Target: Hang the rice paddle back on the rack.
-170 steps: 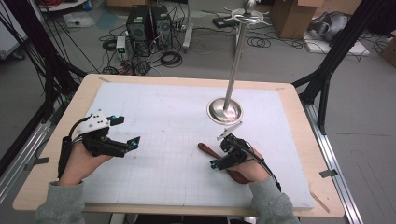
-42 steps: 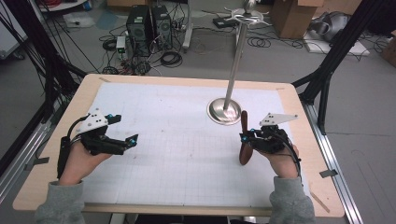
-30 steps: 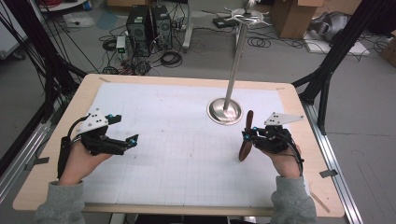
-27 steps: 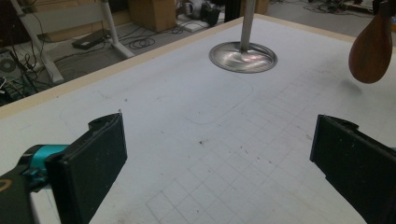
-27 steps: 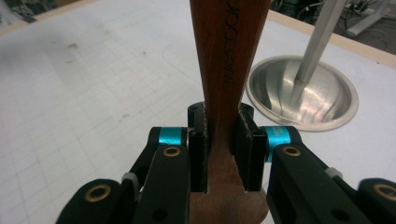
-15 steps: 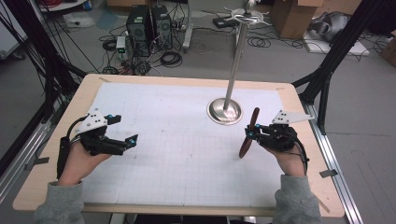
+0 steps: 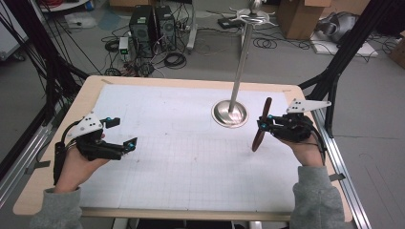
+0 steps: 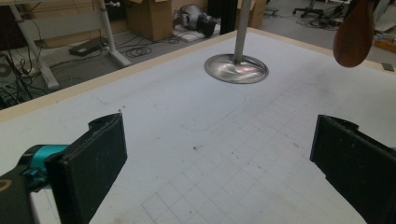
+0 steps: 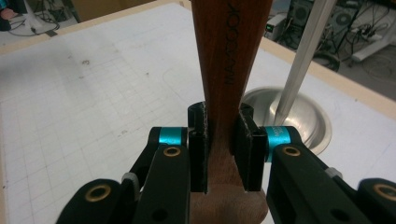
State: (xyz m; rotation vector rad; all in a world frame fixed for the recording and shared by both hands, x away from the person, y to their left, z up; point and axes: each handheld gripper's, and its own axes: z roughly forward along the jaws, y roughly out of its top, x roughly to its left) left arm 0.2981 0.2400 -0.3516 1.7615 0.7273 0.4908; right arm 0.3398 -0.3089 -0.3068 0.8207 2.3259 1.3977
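We have the wooden spoon (image 7: 261, 125) clamped in our right gripper (image 7: 265, 125) beside the metal stand (image 7: 230, 113); hanging it remains; our left gripper (image 7: 128, 144) rests wide open.

A dark brown wooden spoon (image 7: 261, 125) is held off the desk near its right edge, tilted, bowl end lowest. Letters are printed along its flat handle, which is clamped.

A metal stand (image 7: 230, 112) stood on the white gridded mat (image 7: 181, 157). Beyond the table (image 7: 90, 95), far behind the stand, computer towers (image 7: 154, 24), cables (image 7: 174, 59) and cardboard boxes (image 7: 301, 16) were on the floor.
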